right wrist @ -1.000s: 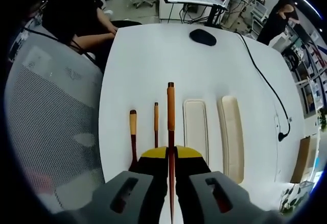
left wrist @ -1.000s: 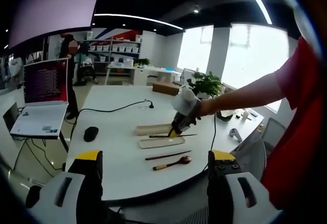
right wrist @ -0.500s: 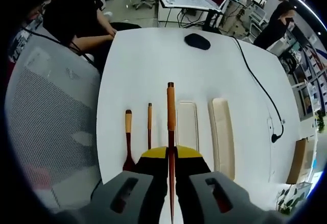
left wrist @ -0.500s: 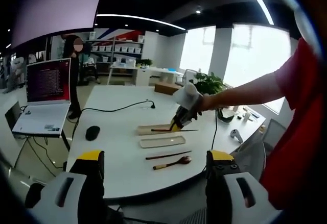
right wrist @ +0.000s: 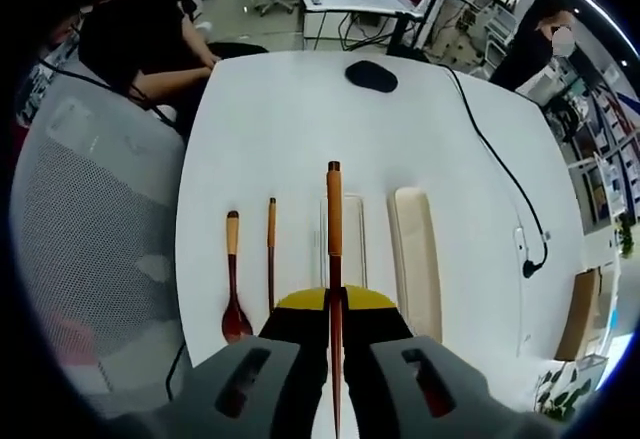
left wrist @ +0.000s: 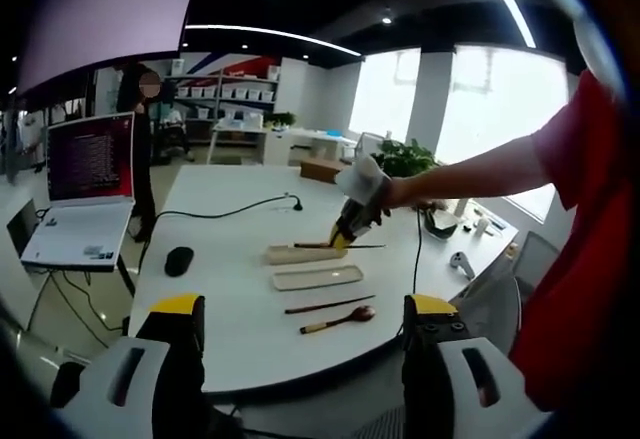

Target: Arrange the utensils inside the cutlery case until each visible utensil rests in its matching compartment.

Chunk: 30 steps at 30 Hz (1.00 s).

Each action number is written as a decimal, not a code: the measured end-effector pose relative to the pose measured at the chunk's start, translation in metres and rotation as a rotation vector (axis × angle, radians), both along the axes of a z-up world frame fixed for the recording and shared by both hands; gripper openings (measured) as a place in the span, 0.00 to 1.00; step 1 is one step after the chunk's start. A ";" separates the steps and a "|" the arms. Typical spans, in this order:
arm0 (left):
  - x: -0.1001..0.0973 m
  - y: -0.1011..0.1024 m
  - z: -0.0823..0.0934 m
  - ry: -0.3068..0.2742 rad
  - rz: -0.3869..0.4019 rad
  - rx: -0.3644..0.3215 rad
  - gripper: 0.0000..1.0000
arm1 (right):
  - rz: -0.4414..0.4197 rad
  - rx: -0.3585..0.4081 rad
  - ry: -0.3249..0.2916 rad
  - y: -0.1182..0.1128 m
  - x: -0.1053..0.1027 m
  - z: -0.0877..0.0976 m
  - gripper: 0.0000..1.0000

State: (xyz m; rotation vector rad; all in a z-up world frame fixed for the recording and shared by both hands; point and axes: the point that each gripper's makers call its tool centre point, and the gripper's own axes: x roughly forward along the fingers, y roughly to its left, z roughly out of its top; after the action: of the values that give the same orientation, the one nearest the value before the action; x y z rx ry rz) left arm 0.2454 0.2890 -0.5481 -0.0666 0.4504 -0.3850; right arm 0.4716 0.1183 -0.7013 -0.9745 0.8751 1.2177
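Observation:
My right gripper (right wrist: 334, 301) is shut on a long wooden chopstick (right wrist: 334, 229), held in the air above the white table (right wrist: 290, 129). Below it lie a shallow cream tray (right wrist: 350, 244) and, to its right, a deeper cream case (right wrist: 415, 259). Left of the tray lie a second chopstick (right wrist: 271, 254) and a wooden spoon (right wrist: 232, 284). In the left gripper view a gloved hand carries the right gripper (left wrist: 346, 229) over the case (left wrist: 298, 254). Nearer me are the tray (left wrist: 318, 277), chopstick (left wrist: 328, 305) and spoon (left wrist: 336, 320). My left gripper (left wrist: 305, 307) stands open off the table's near edge.
A black mouse (right wrist: 371, 76) and a black cable (right wrist: 500, 169) lie on the far part of the table. A person in black (right wrist: 150, 39) sits beyond its corner. A mesh chair (right wrist: 80, 219) stands on the left. An open laptop (left wrist: 85, 174) sits on a side desk.
The right gripper has carried the held chopstick up and away from the tray toward the case. Its view now looks from higher up. The left gripper has stayed put.

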 end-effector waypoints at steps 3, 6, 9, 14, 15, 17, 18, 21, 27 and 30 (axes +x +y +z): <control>0.001 0.000 0.000 -0.001 -0.002 -0.006 0.84 | -0.012 0.006 -0.002 -0.001 0.007 0.006 0.00; 0.002 0.000 -0.003 0.007 -0.004 -0.010 0.83 | -0.010 -0.005 -0.011 -0.005 0.015 0.007 0.00; 0.002 -0.001 -0.008 0.026 -0.009 -0.013 0.83 | -0.015 -0.007 -0.009 -0.007 0.020 0.007 0.00; 0.005 0.001 -0.011 0.037 -0.011 -0.016 0.83 | -0.022 -0.004 -0.003 -0.007 0.022 0.004 0.00; 0.005 0.001 -0.012 0.038 -0.010 -0.017 0.83 | -0.022 -0.004 0.000 -0.006 0.023 0.003 0.00; 0.005 0.001 -0.013 0.047 -0.015 -0.018 0.83 | -0.016 -0.008 0.000 -0.006 0.025 0.002 0.00; 0.005 0.000 -0.013 0.047 -0.018 -0.016 0.83 | -0.009 -0.011 0.000 -0.006 0.027 0.002 0.00; 0.008 0.000 -0.013 0.045 -0.026 -0.013 0.83 | -0.004 -0.023 0.002 -0.004 0.037 0.006 0.00; 0.011 0.001 -0.015 0.048 -0.018 -0.026 0.83 | -0.043 0.019 0.026 0.004 0.055 0.018 0.00; 0.010 0.002 -0.016 0.052 -0.015 -0.027 0.83 | -0.041 0.035 0.032 0.006 0.066 0.017 0.00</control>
State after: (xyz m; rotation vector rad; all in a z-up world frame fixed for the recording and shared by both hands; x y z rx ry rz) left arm 0.2557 0.2912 -0.5640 -0.0996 0.4975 -0.4050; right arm 0.5374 0.1244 -0.6848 -0.9070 0.8921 1.2126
